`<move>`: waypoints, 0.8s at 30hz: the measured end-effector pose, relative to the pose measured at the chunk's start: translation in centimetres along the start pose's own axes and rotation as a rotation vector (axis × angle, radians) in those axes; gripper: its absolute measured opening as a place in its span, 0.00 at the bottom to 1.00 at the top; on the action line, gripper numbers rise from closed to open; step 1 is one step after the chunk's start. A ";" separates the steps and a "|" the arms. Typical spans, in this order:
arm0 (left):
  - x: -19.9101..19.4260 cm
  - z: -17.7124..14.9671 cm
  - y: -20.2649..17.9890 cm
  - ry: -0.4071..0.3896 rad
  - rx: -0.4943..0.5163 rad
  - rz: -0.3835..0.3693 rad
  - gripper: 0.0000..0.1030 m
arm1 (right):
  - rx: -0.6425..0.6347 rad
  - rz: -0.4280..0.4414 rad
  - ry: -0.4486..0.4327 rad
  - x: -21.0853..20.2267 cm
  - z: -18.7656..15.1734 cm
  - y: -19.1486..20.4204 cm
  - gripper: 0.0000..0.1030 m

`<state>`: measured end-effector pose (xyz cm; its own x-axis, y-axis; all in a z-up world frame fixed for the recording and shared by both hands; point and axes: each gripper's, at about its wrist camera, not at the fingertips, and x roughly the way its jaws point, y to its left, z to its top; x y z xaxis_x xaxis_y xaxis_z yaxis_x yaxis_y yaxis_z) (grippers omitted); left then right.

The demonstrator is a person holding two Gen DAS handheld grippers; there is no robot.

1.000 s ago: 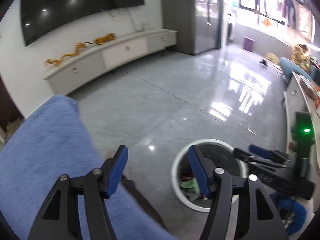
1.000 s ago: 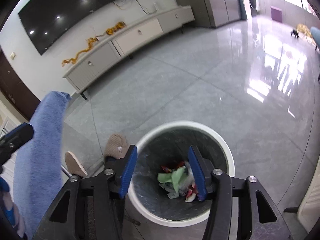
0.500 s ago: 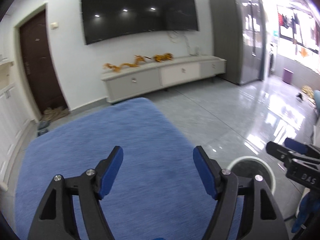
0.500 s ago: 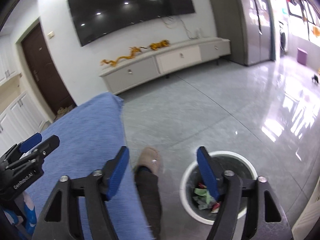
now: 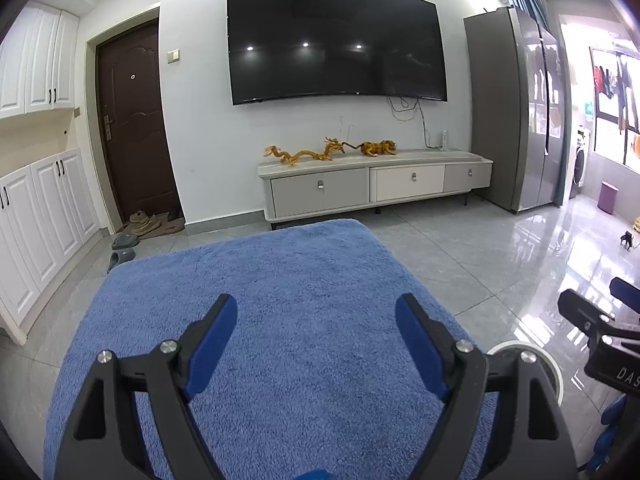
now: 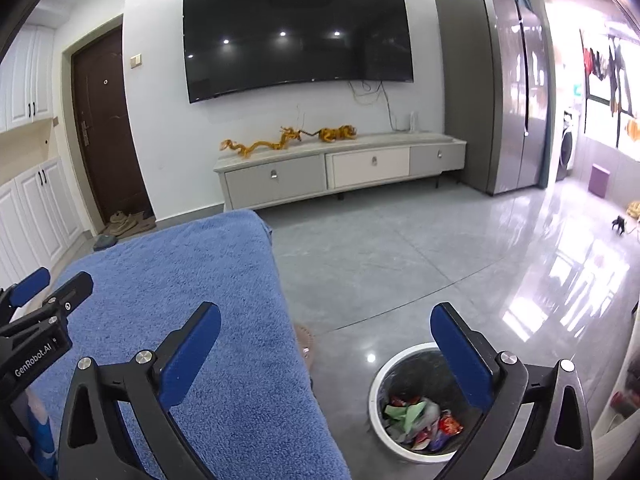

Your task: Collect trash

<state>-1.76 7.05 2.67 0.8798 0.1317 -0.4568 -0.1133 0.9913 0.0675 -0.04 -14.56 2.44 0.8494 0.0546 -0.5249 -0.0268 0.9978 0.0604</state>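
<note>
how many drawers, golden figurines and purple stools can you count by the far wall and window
drawers in the tv cabinet: 3
golden figurines on top of it: 2
purple stool: 1
total: 6

My left camera sits just behind my left claw (image 5: 316, 344) and looks level across the blue towel (image 5: 280, 300) close beneath it, toward the wall with the television (image 5: 336, 40) and the long cabinet (image 5: 376, 184). My right camera rides behind my right claw (image 6: 326, 354), facing the same wall from a spot further right, over the towel's right edge and the grey floor (image 6: 400, 256). It looks down into the trash bin (image 6: 380, 376) nearby. Both views share the television, cabinet, brown door (image 5: 132, 120), fridge (image 5: 516, 112), towel and bin; each catches the other claw at its edge.
</note>
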 end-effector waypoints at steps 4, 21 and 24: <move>-0.9 -0.2 -0.1 -0.023 -0.023 0.012 0.84 | -0.001 -0.021 -0.017 -1.2 -0.6 -0.1 1.00; -3.7 -1.1 -1.6 -0.097 0.001 0.031 1.00 | -0.005 -0.124 -0.082 -3.2 -1.4 -2.1 1.00; -3.3 -1.4 -2.4 -0.091 0.024 0.023 1.00 | -0.002 -0.133 -0.080 -3.1 -1.7 -2.3 1.00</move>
<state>-5.10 4.28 2.77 0.9156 0.1522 -0.3722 -0.1238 0.9873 0.0993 -3.52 -16.98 2.54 0.8851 -0.0807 -0.4584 0.0872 0.9962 -0.0069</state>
